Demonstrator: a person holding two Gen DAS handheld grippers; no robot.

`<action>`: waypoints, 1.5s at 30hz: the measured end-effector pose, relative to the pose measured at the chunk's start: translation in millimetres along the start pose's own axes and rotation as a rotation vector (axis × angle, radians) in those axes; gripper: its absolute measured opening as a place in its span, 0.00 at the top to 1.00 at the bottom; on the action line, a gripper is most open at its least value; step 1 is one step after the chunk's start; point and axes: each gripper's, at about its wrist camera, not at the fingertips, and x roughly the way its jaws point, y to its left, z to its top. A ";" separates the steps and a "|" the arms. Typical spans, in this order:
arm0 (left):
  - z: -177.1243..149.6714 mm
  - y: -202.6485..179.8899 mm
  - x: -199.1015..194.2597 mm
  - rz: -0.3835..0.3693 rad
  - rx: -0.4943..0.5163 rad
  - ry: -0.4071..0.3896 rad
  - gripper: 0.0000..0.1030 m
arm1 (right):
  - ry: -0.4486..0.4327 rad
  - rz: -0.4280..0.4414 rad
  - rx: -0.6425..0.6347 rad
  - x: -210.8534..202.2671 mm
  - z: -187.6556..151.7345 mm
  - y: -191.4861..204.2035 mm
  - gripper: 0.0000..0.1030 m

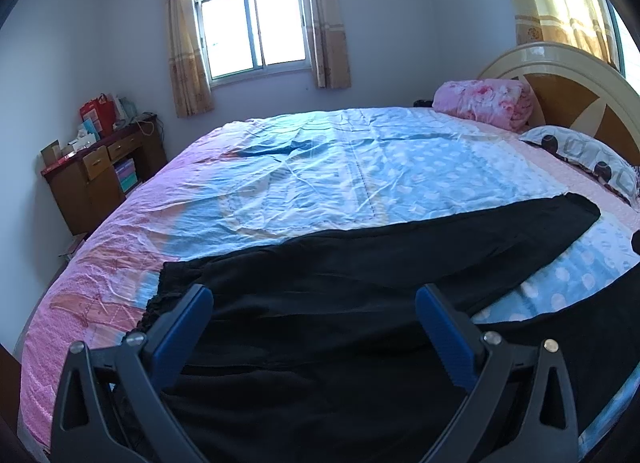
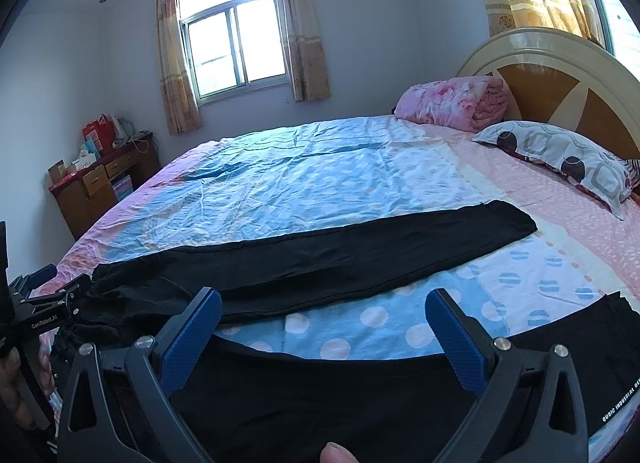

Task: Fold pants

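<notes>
Black pants [image 2: 320, 259] lie spread flat on the bed [image 2: 340, 183], legs apart in a V: far leg runs toward the pillow [image 2: 560, 163], near leg lies along the bed's front edge, under the right claw [image 2: 324, 327]. Waistband end sits at the left, under the left claw [image 1: 314, 323].

Step in hand, as judged: garment laid out, first fold not yet begun. Next move likely calls for gripping one leg, at waist and hem ends, and carrying it over onto the other so the legs stack; thin fabric may drag or bunch if lifted from one end only.

Left claw: spread wide, nothing between the blue pads [image 1: 180, 337], hovering over the waist area; contact with cloth cannot be told.

Right claw: likewise wide, empty, above the near leg's upper edge.
</notes>
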 end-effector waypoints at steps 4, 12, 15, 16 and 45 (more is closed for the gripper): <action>0.7 0.5 1.5 0.001 -0.001 -0.002 0.00 | 0.002 -0.002 0.003 0.5 0.3 0.1 0.01; -0.1 1.5 0.0 0.004 0.001 -0.004 0.00 | 0.008 -0.004 -0.001 2.7 -0.4 0.3 0.01; 0.0 2.2 -1.3 0.002 0.001 -0.005 0.00 | 0.005 -0.004 0.001 2.9 -1.5 -1.5 0.01; 0.3 2.2 -1.4 0.004 0.001 -0.006 0.00 | 0.005 -0.003 0.001 3.1 -1.8 -1.5 0.01; 1.8 8.0 -3.4 0.006 0.003 0.000 0.00 | 0.009 -0.009 0.002 -2.4 -0.4 -7.5 0.01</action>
